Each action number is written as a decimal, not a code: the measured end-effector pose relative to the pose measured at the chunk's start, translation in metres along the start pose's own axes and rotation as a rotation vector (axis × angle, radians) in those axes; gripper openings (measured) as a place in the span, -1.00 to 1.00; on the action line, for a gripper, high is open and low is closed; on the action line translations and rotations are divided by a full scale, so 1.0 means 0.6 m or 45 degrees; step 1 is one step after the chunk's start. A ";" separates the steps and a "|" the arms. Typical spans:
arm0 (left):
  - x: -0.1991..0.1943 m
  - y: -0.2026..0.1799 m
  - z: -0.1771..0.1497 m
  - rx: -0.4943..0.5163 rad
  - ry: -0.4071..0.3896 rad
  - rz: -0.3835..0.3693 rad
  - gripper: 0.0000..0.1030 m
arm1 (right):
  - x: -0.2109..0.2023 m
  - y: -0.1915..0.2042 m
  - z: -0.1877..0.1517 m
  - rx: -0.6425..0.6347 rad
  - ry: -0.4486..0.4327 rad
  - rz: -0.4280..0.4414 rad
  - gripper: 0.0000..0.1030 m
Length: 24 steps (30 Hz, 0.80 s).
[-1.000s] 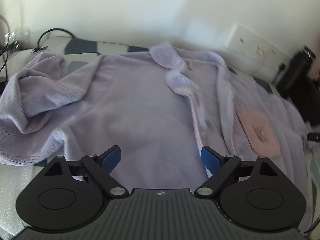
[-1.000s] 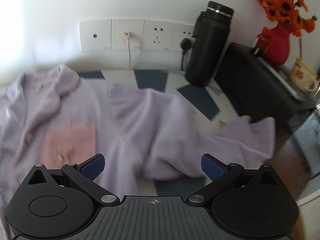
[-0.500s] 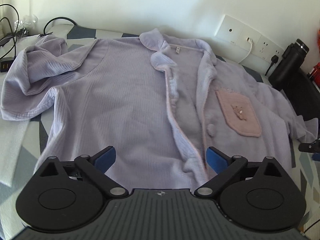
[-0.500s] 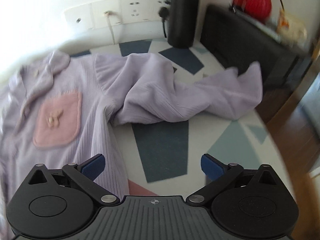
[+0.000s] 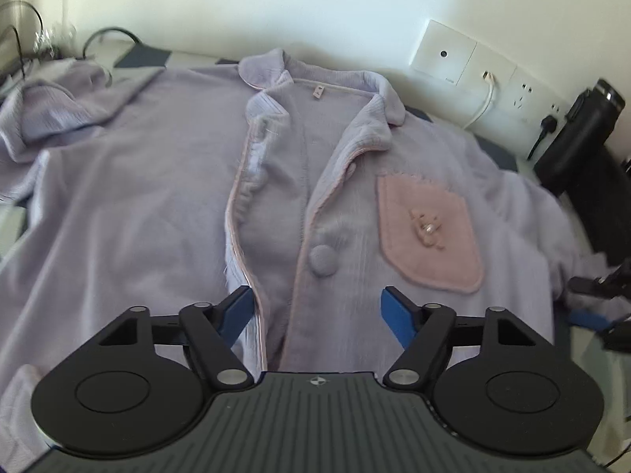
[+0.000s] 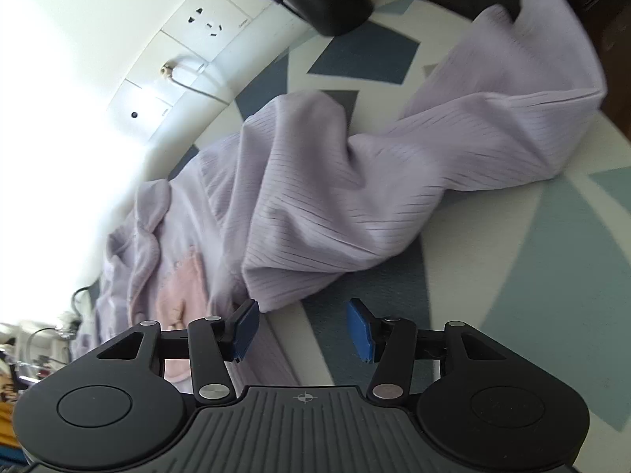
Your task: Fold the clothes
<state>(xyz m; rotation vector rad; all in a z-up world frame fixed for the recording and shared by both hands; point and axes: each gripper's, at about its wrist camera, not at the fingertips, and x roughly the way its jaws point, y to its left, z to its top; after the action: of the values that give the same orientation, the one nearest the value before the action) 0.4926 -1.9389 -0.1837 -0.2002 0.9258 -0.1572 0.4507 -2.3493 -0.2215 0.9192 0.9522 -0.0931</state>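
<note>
The left hand-held gripper (image 5: 317, 309) hangs over the lower front of a lilac pyjama top (image 5: 130, 213). Its jaws are closing, about half apart, and the two front edges of the top with their pink piping lie below the gap, but the blue pads (image 5: 396, 317) do not press on the cloth. The right hand-held gripper (image 6: 301, 329) is rolled to one side, so its view is tilted. Its jaws are closing too, and between them I see only the patterned surface (image 6: 532, 260); the edge of the top's sleeve (image 6: 394, 181) lies just beyond the left pad, apart from it.

The top lies spread out on the surface, front side up and open, with the collar toward the wall. A pink pocket (image 5: 428, 232) sits on one chest side, and a round covered button (image 5: 323, 260) is near the opening. One sleeve is crumpled at the far left, the other stretches out toward a black bottle (image 5: 577, 134). White wall sockets (image 5: 473, 67) stand behind the collar.
</note>
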 end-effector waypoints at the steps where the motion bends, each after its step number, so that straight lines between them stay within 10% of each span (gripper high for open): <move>1: 0.007 -0.003 0.004 0.016 0.005 0.025 0.38 | 0.003 0.000 0.003 0.013 -0.001 0.009 -0.08; 7: 0.048 -0.009 0.024 0.043 0.090 0.004 0.36 | 0.035 -0.020 0.032 0.215 0.011 0.064 -0.03; 11: 0.042 -0.009 0.042 0.039 0.091 -0.002 -0.16 | 0.057 -0.017 0.031 0.270 0.016 0.066 -0.04; 21: 0.062 -0.007 0.075 0.145 0.062 -0.034 -0.10 | 0.067 -0.003 0.023 0.273 -0.063 0.051 -0.07; 24: 0.093 0.004 0.077 0.092 0.080 -0.033 -0.45 | 0.068 0.000 0.022 0.271 -0.081 0.052 -0.07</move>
<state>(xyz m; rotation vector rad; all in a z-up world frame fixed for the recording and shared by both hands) 0.5628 -1.9441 -0.2004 -0.1414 0.9786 -0.2216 0.4839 -2.3460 -0.2481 1.1252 0.8753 -0.1903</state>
